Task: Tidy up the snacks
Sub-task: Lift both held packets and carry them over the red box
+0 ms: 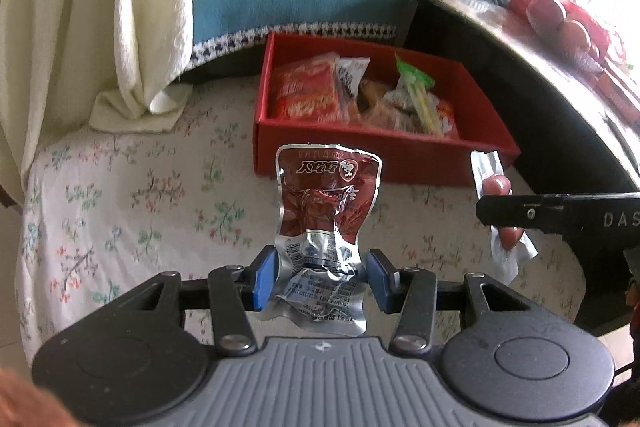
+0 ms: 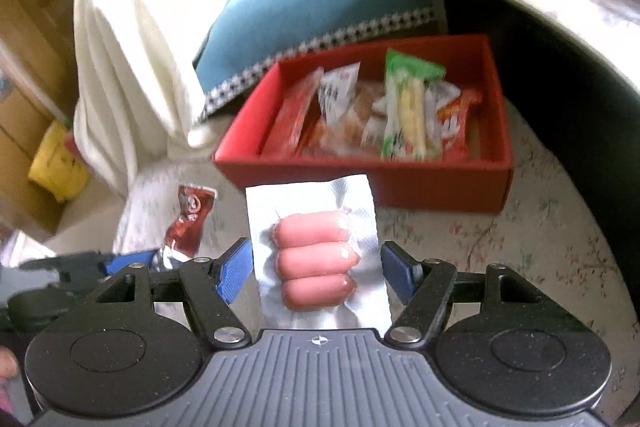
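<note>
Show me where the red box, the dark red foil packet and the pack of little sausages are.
red box (image 1: 360, 151), left wrist view, on its front wall.
dark red foil packet (image 1: 328, 187), left wrist view, on its printed upper half.
pack of little sausages (image 2: 316, 261), right wrist view, on the middle sausage.

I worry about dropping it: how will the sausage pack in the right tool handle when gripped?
The sausage pack probably flops at its thin, flat clear edges, while the three sausages form a firmer middle. The glossy film looks slippery, so it might slide. It seems light, standing up between the right tool fingers.
</note>
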{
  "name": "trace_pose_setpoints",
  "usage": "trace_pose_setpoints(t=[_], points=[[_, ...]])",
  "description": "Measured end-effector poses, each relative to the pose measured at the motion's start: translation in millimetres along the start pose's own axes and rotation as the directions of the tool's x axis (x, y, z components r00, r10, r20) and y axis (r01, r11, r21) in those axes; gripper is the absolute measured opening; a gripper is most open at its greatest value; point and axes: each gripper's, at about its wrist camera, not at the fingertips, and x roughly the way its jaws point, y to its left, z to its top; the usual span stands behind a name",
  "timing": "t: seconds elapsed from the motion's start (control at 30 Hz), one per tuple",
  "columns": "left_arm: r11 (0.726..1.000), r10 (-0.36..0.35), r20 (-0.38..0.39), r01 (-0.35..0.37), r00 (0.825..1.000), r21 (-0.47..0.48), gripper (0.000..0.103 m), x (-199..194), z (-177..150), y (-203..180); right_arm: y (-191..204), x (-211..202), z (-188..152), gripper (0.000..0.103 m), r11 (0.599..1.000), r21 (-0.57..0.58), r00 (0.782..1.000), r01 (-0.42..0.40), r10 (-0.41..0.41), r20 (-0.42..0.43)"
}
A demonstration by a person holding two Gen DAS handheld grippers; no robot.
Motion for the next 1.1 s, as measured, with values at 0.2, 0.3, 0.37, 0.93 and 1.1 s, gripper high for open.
trace_pose_setpoints(t=[0.2,0.3,0.37,0.93,1.1], points=[[1.0,-0.006,0.055,0.006,0.998,0.012,0.041,1.4,24.3,-8.2,-5.5,-8.5,23.6,0.076,0.999,0.042,0.997,-0.003,0.0,0.081],[1.0,-0.004,0.071,0.003,0.998,0.014,0.041,7.1,38.2,-10.9,-10.2,-9.4,35.4,0.076,0.998,0.06,0.994,0.003,-0.009,0.112],[1.0,0.001,0.076,-0.002,0.997,0.012,0.041,12.6,47.6,-12.0,-13.4,-10.2,43.2,0.076,0.998,0.069,0.991,0.01,-0.019,0.13],[0.998,0.051,0.116,-0.053,0.992,0.016,0.041,54.1,105.3,-19.4,-33.1,10.9,90.3,0.076,0.992,0.095,0.976,0.079,-0.097,0.198],[0.997,0.064,0.127,-0.068,0.99,0.027,0.041,62.4,116.4,-20.6,-37.0,15.7,96.7,0.076,0.99,0.105,0.973,0.091,-0.111,0.204]])
